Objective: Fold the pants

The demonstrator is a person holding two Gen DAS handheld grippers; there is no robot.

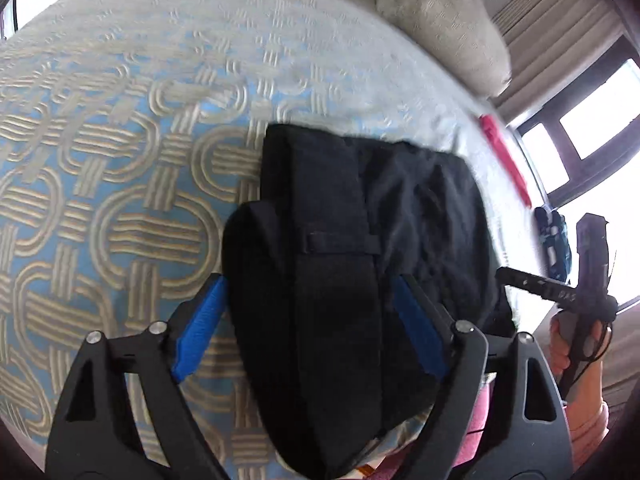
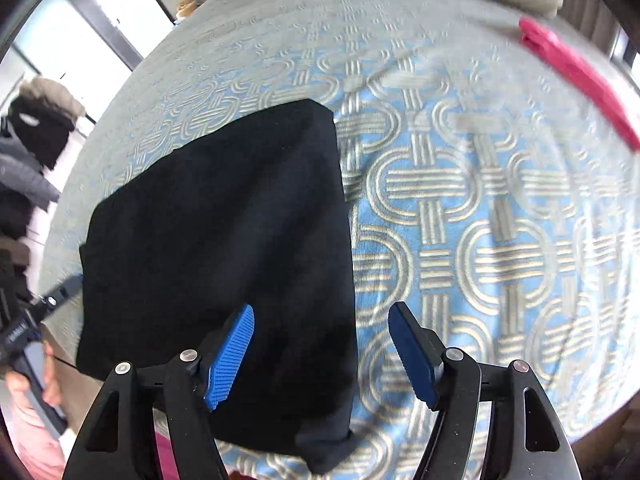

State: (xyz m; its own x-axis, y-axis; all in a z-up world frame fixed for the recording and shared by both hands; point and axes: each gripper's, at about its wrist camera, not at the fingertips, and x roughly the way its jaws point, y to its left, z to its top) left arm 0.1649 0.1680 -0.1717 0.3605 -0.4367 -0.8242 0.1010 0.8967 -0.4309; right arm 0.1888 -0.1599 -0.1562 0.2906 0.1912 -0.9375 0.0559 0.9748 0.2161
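Black pants (image 1: 340, 264) folded into a compact block lying on the bed (image 1: 120, 200), both claws, left (image 1: 312, 320) and right (image 2: 320, 348), spread wide, gripping nothing.

Bed with blue-and-beige interlocking-ring woven cover (image 2: 500, 208). On it: folded black pants (image 2: 224, 248), long pink flat item (image 2: 576, 76) near far edge, beige pillow (image 1: 448, 20).

**Daylight blowing out the windows, fisheye bending the edges**

Daylight is pouring in from windows (image 1: 592, 128) at three o'clock in the left wrist view and at ten o'clock in the right, clipping to white. The bedspread (image 2: 480, 208) is smearing with motion blur toward the rims, the black pants (image 2: 224, 240) are losing fold detail, and dark vignetting is curving every corner.
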